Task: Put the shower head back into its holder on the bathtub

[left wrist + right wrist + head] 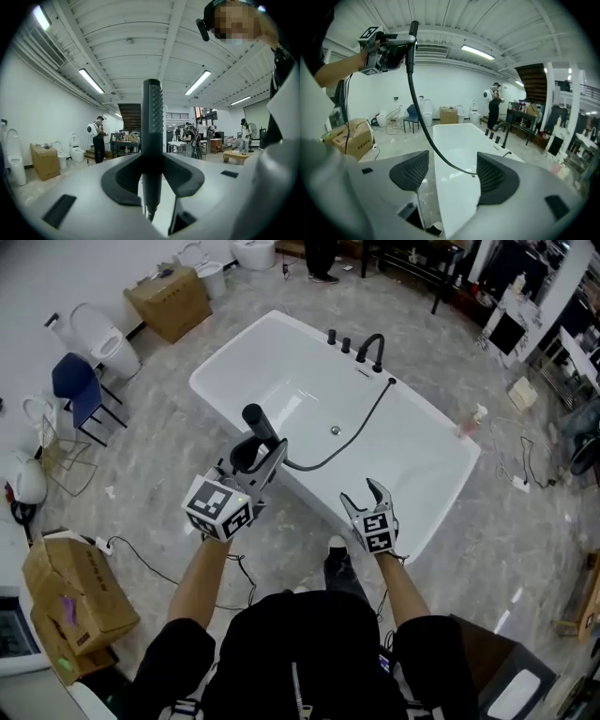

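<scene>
Status: left gripper clamped on slim black stick shower head, upright; right gripper wide open, empty, above near rim of white bathtub.

Top: black and loose, a pale zip down its front
Sleeves: black and short, ending above the elbows
Shoe: dark, only one in sight
Left gripper: pale grey moulded shell with dark jaw linings
Right gripper: same grey shell, two curved prongs
Left marker cube: white faces, each printed with a black square pattern
Right marker cube: same print, smaller in the head view
Pads: dark, curved, finely meshed surface
Recesses: small dark rectangles sunk in the grey shell
</scene>
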Demonstrator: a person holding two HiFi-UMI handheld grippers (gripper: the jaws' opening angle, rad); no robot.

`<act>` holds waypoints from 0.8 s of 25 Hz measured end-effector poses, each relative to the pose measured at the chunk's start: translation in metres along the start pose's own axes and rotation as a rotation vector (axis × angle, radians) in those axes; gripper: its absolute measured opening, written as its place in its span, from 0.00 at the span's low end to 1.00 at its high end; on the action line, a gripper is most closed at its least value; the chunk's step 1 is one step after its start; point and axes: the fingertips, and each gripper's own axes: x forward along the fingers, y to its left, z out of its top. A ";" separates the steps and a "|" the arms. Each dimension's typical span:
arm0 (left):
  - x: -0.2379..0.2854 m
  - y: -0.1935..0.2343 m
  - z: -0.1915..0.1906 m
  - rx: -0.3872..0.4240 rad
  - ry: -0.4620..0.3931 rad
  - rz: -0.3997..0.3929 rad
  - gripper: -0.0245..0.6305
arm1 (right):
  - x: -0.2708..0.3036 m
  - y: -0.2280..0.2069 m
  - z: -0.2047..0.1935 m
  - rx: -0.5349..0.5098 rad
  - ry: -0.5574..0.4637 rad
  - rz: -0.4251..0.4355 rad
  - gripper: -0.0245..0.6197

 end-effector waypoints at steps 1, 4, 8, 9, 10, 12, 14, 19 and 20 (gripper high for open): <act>0.001 0.006 0.001 -0.001 0.000 0.020 0.27 | 0.009 -0.001 0.001 -0.017 0.008 0.022 0.53; 0.007 0.020 0.002 -0.001 0.002 0.078 0.27 | 0.035 -0.008 0.003 -0.063 0.027 0.086 0.53; 0.011 0.039 0.007 -0.024 0.001 0.152 0.27 | 0.071 -0.012 0.009 -0.124 0.054 0.175 0.53; 0.010 0.044 0.009 -0.029 -0.002 0.172 0.27 | 0.081 -0.010 0.010 -0.144 0.060 0.199 0.53; 0.008 0.049 0.010 -0.031 -0.005 0.192 0.27 | 0.090 -0.008 0.011 -0.165 0.066 0.223 0.53; 0.003 0.056 0.013 -0.031 -0.011 0.232 0.27 | 0.109 -0.002 0.009 -0.206 0.077 0.271 0.53; -0.003 0.061 0.015 -0.033 -0.017 0.278 0.27 | 0.128 0.003 0.003 -0.242 0.092 0.323 0.53; -0.020 0.063 0.023 -0.029 -0.025 0.382 0.27 | 0.159 0.014 -0.015 -0.302 0.127 0.409 0.53; -0.027 0.065 0.025 -0.033 -0.025 0.403 0.27 | 0.165 0.018 -0.016 -0.315 0.135 0.421 0.53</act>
